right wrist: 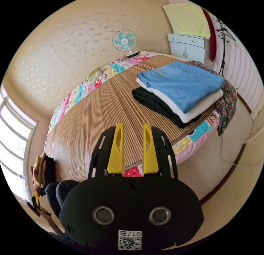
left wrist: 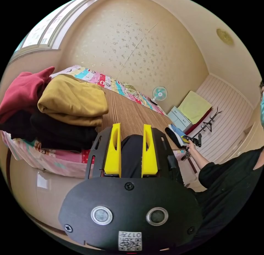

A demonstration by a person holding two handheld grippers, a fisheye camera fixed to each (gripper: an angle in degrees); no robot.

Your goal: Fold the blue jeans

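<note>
Left gripper view: the left gripper (left wrist: 131,127) is held over the near edge of the bed (left wrist: 132,112), whose top is covered by a striped bamboo mat. Its yellow jaws stand apart, released, with a dark piece of cloth (left wrist: 132,156) seen between them (whether they touch it cannot be told). On the bed, to the left of the gripper, lies a heap of unfolded clothes: a mustard garment (left wrist: 73,100) on top, a red one (left wrist: 23,91) beside it, black ones beneath. At the bed's far end sits a small fan (left wrist: 159,93). A person's hand (left wrist: 190,147) holds the right gripper (left wrist: 187,139) off the bed's right side.

Right gripper view: the right gripper (right wrist: 132,137) hangs over the bed's near edge, jaws parted and empty. The folded blue jeans (right wrist: 181,84) lie on the mat near the bed's right corner, topping a stack of a white garment (right wrist: 192,109) and a black garment (right wrist: 154,102)
</note>
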